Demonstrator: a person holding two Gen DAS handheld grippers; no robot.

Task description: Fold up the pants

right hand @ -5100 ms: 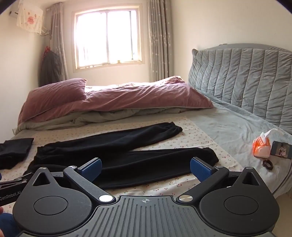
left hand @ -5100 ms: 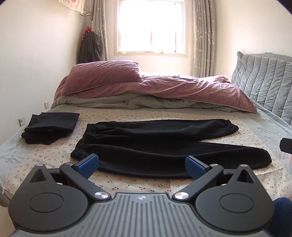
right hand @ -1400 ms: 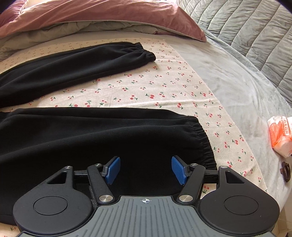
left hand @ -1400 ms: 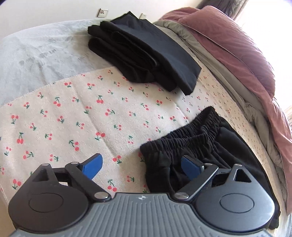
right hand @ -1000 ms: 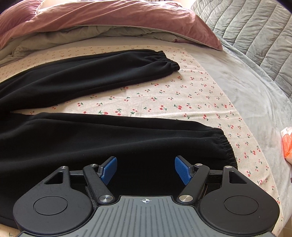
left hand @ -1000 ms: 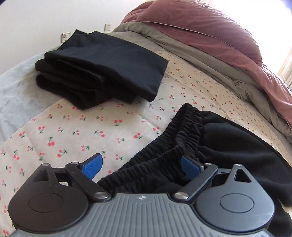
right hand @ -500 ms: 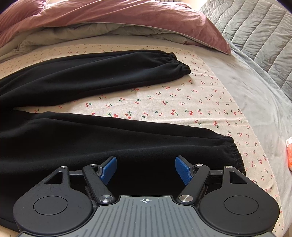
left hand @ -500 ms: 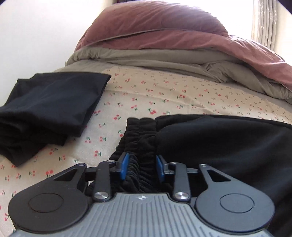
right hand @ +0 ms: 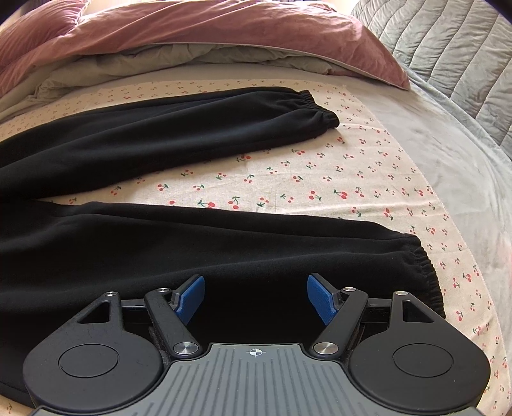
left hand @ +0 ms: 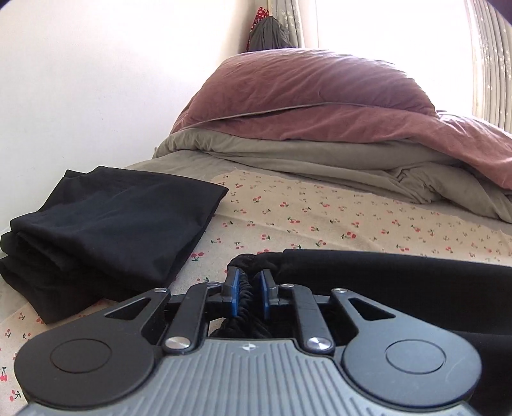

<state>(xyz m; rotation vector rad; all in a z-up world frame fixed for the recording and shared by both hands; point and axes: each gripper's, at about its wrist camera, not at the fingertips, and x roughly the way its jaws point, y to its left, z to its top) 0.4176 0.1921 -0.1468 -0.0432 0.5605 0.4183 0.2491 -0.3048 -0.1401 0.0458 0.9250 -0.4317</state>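
A: Left wrist view, left to right, quick.
B: Folded black clothes (left hand: 105,230) stacked at left middle of the frame, on the cherry-print sheet (left hand: 336,220). White wall (left hand: 96,80) upper left. Pink duvet (left hand: 320,96) piled over a grey blanket (left hand: 288,153) across upper centre and right.
A: Gripper?
B: Left gripper (left hand: 249,296) at bottom centre, blue pads nearly together, clamped on the gathered elastic waistband of the black pants (left hand: 400,281). The fabric bunches up between the pads. The rest of the pants runs off to the lower right edge.
A: Right wrist view?
B: Pants (right hand: 128,256) fill the left and centre. Two legs lie flat on the sheet (right hand: 320,179), spread apart, with a strip of cherry print between them. Far leg cuff (right hand: 316,108) is in the upper right of centre, near leg cuff (right hand: 425,268) at right middle.
A: Right gripper?
B: Right gripper (right hand: 256,296) at bottom centre, jaws wide apart, blue pads (right hand: 190,299) over the near leg close to its cuff end. Nothing between them. Can't tell if the tips touch the cloth.
A: Anything else on the right?
B: Plain grey bedcover (right hand: 448,160) right of the sheet, quilted grey headboard (right hand: 448,48) upper right. Pink duvet (right hand: 192,28) along the top.
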